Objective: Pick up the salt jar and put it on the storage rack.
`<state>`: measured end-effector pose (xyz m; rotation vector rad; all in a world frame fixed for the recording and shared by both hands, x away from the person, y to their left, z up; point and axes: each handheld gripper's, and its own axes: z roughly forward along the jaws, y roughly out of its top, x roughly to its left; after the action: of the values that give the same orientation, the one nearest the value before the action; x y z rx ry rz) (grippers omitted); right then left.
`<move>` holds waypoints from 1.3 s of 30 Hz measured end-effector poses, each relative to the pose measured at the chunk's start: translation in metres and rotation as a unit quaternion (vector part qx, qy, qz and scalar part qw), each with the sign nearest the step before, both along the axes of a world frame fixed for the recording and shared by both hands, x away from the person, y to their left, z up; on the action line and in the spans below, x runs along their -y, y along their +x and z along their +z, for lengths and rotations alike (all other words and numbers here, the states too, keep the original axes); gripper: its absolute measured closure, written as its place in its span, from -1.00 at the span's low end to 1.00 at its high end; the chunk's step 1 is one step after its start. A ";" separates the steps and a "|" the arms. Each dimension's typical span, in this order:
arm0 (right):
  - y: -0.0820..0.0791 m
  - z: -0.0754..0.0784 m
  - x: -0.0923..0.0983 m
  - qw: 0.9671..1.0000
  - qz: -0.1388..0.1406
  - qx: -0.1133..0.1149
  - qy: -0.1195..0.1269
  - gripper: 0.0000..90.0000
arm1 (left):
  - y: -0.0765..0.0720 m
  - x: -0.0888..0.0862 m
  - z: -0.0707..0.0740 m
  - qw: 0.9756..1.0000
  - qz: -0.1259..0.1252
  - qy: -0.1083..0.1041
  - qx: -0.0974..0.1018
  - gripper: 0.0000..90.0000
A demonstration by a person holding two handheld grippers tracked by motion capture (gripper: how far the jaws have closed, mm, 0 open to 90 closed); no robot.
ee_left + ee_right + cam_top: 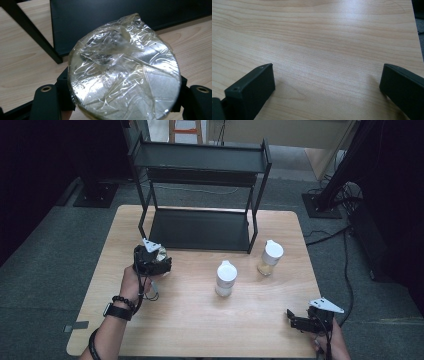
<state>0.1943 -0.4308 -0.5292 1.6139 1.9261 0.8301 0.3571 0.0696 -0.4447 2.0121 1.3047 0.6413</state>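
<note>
The right gripper (300,321) rests nearest, well in front of the black shelf rack (200,185), jaws spread over bare table (324,37). The left gripper (156,259) pinches a film-wrapped metal can (125,72) just before the rack's bottom shelf.

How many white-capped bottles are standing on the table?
2: one white-capped bottle at the middle of the wooden table, another white-capped bottle right of it, near the black metal shelf's corner.

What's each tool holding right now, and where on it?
The left tool grips a film-wrapped round container by its sides; the right tool holds nothing.
</note>
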 end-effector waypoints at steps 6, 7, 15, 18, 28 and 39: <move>0.000 0.000 0.000 1.000 0.000 0.000 0.000 -1.00 | 0.010 0.009 0.003 1.000 -0.003 -0.004 -0.004 -0.31; 0.000 0.000 0.000 1.000 0.000 0.000 0.000 -1.00 | 0.011 0.010 0.003 1.000 -0.004 -0.003 -0.004 -0.31; 0.000 0.000 0.000 1.000 0.002 0.000 0.000 -1.00 | 0.019 0.020 0.004 1.000 -0.006 -0.003 -0.007 -0.31; 0.000 0.000 0.000 1.000 0.002 0.000 0.001 -1.00 | 0.022 0.023 0.004 1.000 -0.007 -0.001 -0.008 -0.31; 0.000 0.000 0.000 1.000 0.003 -0.001 0.001 -1.00 | 0.031 0.029 0.008 1.000 -0.011 0.004 -0.005 -0.31; 0.000 0.000 0.000 1.000 0.003 -0.001 0.001 -1.00 | 0.045 0.034 0.011 1.000 -0.010 -0.003 -0.007 -0.31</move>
<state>0.1942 -0.4305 -0.5291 1.6107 1.9321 0.8332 0.4022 0.0355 -0.4336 2.0257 1.2911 0.6130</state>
